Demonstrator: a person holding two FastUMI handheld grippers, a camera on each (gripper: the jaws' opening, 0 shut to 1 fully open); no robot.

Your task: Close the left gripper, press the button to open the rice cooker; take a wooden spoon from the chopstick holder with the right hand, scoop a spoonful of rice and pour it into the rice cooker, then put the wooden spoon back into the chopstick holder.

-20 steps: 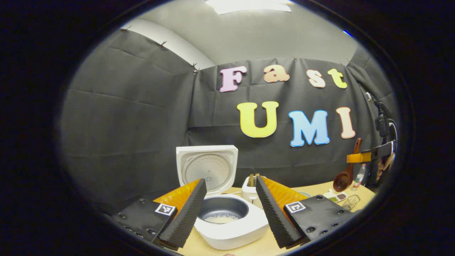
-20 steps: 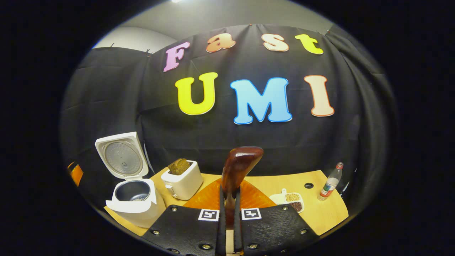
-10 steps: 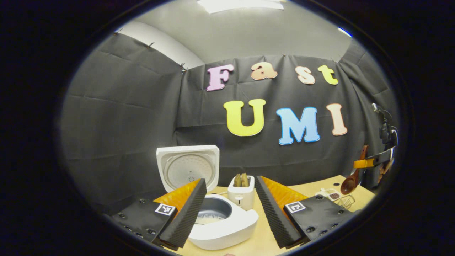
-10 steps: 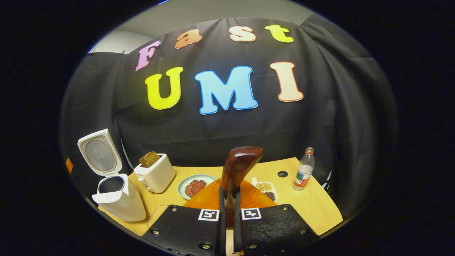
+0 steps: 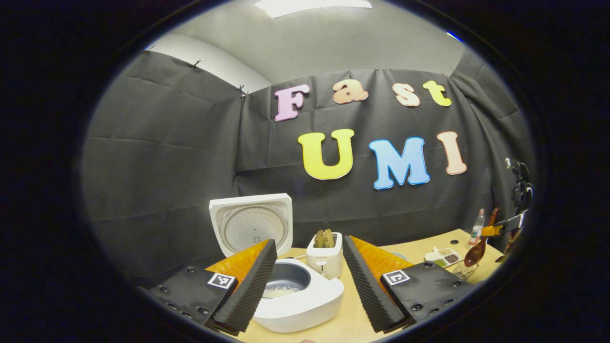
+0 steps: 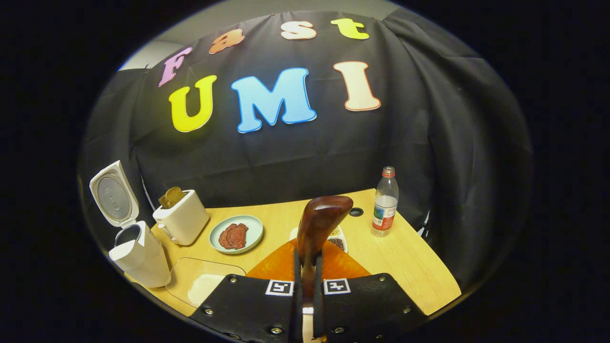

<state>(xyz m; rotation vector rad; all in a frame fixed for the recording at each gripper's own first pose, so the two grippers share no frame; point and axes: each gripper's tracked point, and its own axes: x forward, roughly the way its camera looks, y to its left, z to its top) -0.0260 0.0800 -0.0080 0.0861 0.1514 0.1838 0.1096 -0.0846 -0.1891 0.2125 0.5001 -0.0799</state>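
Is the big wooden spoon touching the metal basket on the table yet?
Apart. The left gripper view shows the wooden spoon hanging above the wire basket, with bare table between them.

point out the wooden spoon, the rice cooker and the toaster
wooden spoon [image 6: 324, 214]: right gripper view, back of its bowl, above the jaws.
rice cooker [image 5: 305, 305]: left gripper view, front of its white body.
toaster [image 6: 183, 221]: right gripper view, its white side.
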